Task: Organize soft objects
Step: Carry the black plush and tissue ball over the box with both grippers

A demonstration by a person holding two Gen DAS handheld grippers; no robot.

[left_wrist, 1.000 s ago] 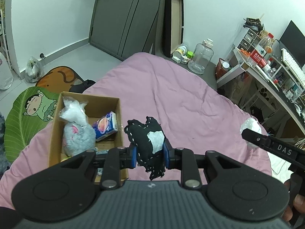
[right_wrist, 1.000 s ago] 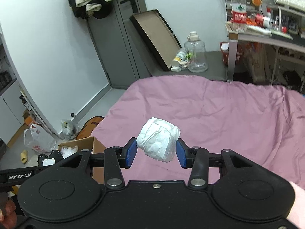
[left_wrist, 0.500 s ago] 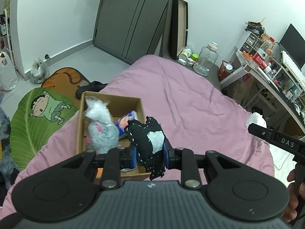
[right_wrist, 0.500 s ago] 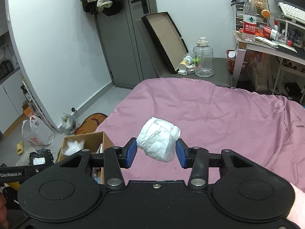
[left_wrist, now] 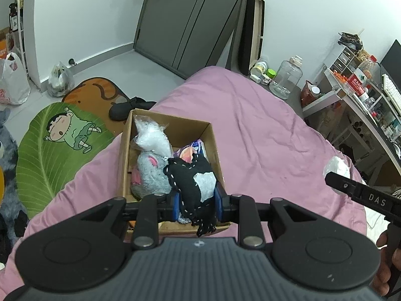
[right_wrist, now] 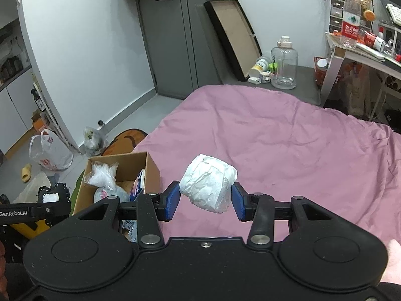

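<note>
Over at the left, the open brown cardboard box (left_wrist: 213,140) sits on the pink bedsheet (left_wrist: 263,130), already holding a fluffy grey plush toy (left_wrist: 150,175) and a crinkly clear plastic bag (left_wrist: 150,138). The left claw (left_wrist: 196,202) is clamped on a black fabric pouch with white stitching (left_wrist: 190,183), poised above the box's near corner. To the right, the right claw (right_wrist: 205,198) grips a crumpled white paper wad (right_wrist: 208,183) above the bedsheet, beside the box.

left gripper (left_wrist: 197,204) clamped, right gripper (right_wrist: 205,202) gripping
</note>
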